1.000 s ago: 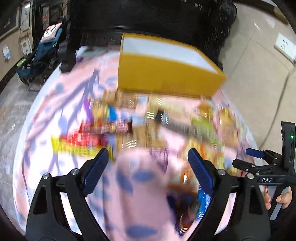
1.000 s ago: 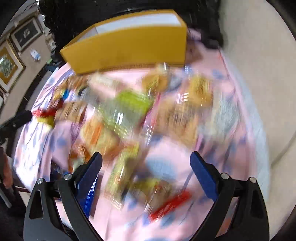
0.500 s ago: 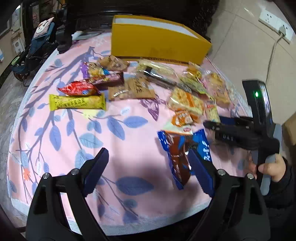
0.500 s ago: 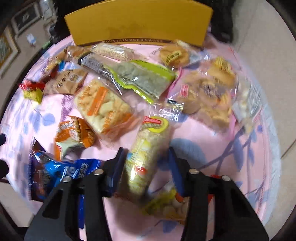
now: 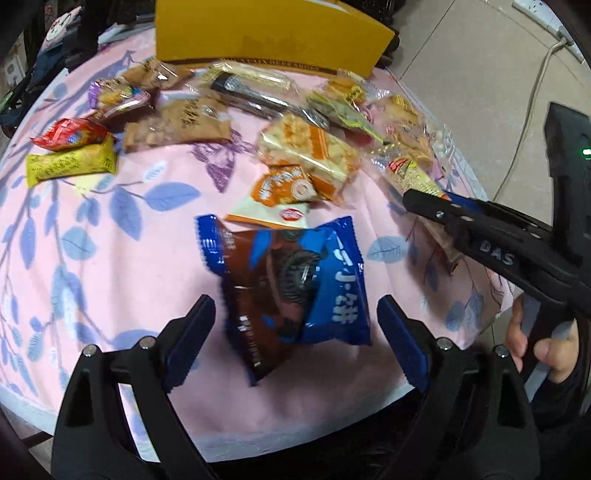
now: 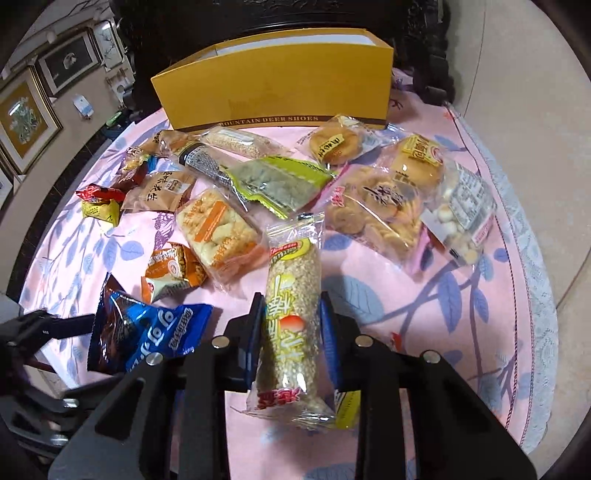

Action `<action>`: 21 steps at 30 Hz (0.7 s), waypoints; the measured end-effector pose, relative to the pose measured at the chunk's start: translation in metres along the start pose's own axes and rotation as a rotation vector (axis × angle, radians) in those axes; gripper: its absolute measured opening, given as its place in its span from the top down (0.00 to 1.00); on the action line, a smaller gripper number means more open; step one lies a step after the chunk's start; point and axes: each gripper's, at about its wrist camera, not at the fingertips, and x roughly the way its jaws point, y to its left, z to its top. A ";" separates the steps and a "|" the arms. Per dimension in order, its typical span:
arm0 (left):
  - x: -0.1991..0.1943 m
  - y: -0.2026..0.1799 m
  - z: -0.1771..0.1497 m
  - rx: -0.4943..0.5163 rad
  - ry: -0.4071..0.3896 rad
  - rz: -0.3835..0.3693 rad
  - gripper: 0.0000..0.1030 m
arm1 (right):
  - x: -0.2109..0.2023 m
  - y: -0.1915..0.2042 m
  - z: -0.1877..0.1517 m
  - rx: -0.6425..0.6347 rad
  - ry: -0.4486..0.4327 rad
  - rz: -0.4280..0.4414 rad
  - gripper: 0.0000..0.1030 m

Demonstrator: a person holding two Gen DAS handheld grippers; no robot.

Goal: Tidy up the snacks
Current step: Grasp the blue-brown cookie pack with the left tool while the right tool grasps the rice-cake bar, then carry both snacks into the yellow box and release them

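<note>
Several wrapped snacks lie on a pink leaf-print tablecloth in front of a yellow shoe box. My right gripper is shut on a long clear-wrapped puffed rice bar, its blue pads on both sides of it. The right gripper also shows in the left wrist view at the right. My left gripper is open, its fingers on either side of a blue and brown cookie pack near the table's front edge. That pack also shows in the right wrist view.
The yellow box stands at the table's far edge. An orange cracker pack, a small orange packet, a green pack and pastry bags crowd the middle and right. A yellow bar lies left.
My right gripper has closed on the rice bar and lifted its end. My left gripper has moved forward and right, so the blue cookie pack now sits between its open fingers.
</note>
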 end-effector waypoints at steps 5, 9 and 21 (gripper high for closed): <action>0.022 -0.019 0.001 0.042 -0.010 0.087 0.12 | -0.006 -0.009 -0.003 0.009 -0.014 0.012 0.71; 0.023 -0.027 -0.001 0.068 -0.073 0.151 0.27 | -0.006 -0.011 -0.006 0.016 -0.014 0.029 0.71; 0.009 -0.026 -0.007 0.101 -0.112 0.130 0.46 | 0.007 -0.014 0.002 0.058 0.048 -0.013 0.87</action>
